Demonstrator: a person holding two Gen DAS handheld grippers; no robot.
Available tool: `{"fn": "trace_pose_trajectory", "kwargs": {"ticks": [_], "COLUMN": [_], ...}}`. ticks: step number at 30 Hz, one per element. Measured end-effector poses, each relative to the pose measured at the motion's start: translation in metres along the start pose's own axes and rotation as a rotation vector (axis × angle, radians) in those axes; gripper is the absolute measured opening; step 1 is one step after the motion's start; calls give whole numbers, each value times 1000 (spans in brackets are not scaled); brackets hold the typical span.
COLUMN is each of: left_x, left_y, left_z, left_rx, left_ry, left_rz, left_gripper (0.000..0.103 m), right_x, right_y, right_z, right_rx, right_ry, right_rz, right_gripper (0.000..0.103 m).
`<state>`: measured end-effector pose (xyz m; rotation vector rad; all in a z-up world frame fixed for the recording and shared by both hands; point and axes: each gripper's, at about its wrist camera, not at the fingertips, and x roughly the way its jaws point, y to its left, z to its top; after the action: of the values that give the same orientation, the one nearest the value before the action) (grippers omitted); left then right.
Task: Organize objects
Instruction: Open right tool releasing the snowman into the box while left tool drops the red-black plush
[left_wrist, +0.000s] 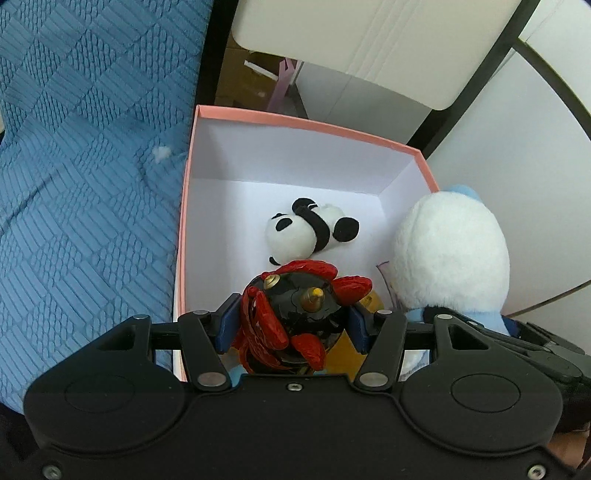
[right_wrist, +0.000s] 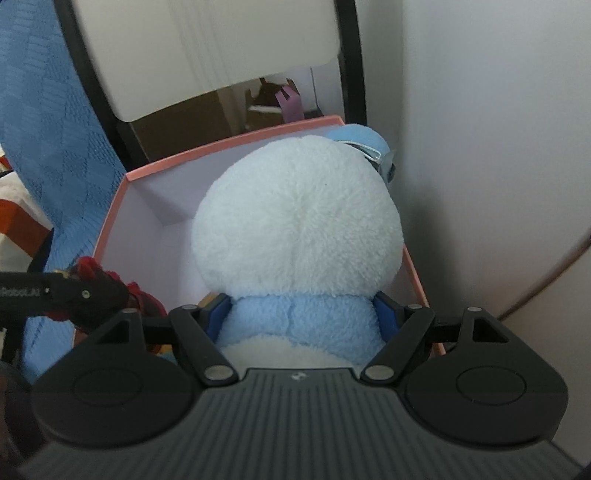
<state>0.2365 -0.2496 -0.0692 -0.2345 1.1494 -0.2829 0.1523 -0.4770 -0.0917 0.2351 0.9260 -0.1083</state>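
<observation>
A: Seen from the left wrist view? Pink box (left_wrist: 291, 122) with white inside, filling the middle of the frame, open at the top. Small panda plush (left_wrist: 310, 230) lying on the box floor, centre of frame.

B: And in the left hand-held gripper (left_wrist: 291, 317)?

A: Clamped on a red-and-black figurine (left_wrist: 295, 314), bottom centre, blue pads pressed to both sides. Hanging above the near part of the box, something yellow just beneath it, too hidden to name.

B: The right hand-held gripper (right_wrist: 301, 317)?

A: Closed around the blue body of a white-and-blue plush (right_wrist: 295, 236), large round white head pointing away from the camera. Filling the centre of the right wrist view, over the right half of the box, blue cap at upper right above the far rim.

B: Surroundings?

A: Blue textured fabric (left_wrist: 85, 166) along the left of both frames; white chair (left_wrist: 369, 40) with black frame in the upper part.

B: Step in hand?

A: Likely placing both toys into the box together.

B: Next move?

A: Probably lowering each toy to the floor, clear of the panda, then spreading the fingers. Tight fit likely for the big plush near the right wall.
</observation>
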Motion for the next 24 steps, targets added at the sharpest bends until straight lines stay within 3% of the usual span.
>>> {"fn": "trace_pose_trajectory", "kwargs": {"ticks": [9,12,14,24], "left_x": [-4,-15,-24,-93], "left_y": [1,3,5,5], "left_z": [-1,-2,-2,-2], "left_rx": [8,15,13,55], "left_ry": [1,-24,-38,-142], "left_rz": [-25,-42,-46,-75], "left_gripper": [56,61,66,79], "right_x": [-6,-10,-21,-98], "right_y": [-15,-13,-12,11], "right_z": [-2,0,1,20], "right_rx": [29,47,58,111], "right_ry": [15,15,-6,-120], "right_rz": [20,11,22,50], "right_gripper": [79,82,94,94]}}
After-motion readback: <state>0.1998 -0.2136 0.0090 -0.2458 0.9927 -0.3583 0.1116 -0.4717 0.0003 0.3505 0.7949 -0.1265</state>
